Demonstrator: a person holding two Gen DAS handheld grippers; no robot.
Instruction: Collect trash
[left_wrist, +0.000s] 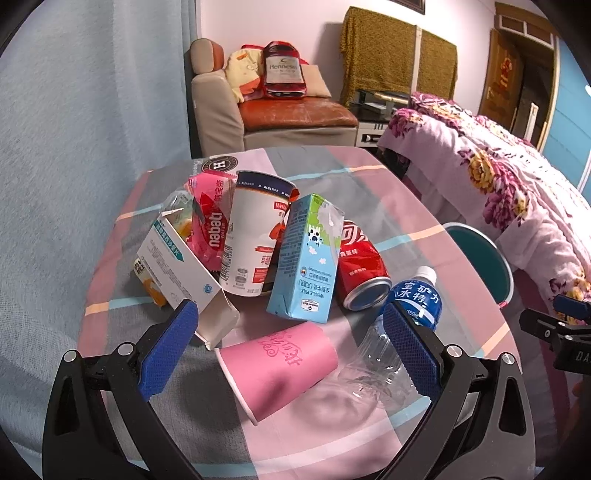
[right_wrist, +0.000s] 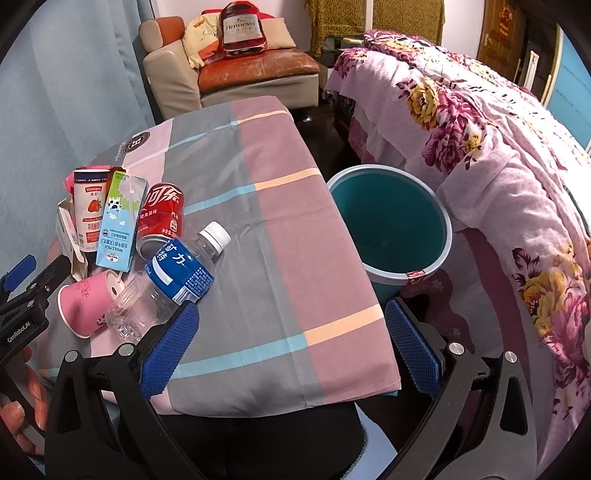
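Note:
A heap of trash lies on the checked tablecloth (left_wrist: 406, 229): a pink paper cup (left_wrist: 280, 365) on its side, a clear water bottle (left_wrist: 399, 332) with a blue label, a red cola can (left_wrist: 360, 266), a blue milk carton (left_wrist: 306, 258), a white yoghurt cup (left_wrist: 251, 232), a pink wafer wrapper (left_wrist: 210, 221) and a white box (left_wrist: 184, 273). My left gripper (left_wrist: 290, 347) is open just above the pink cup. My right gripper (right_wrist: 291, 347) is open over the table's near right corner, holding nothing. The teal bin (right_wrist: 391, 225) stands on the floor beside the table.
A bed with a floral pink cover (right_wrist: 498, 147) runs along the right, close behind the bin. An armchair (right_wrist: 229, 70) with cushions stands beyond the table, and a blue curtain (left_wrist: 74, 147) hangs at the left. A hand (right_wrist: 22, 417) grips the left tool.

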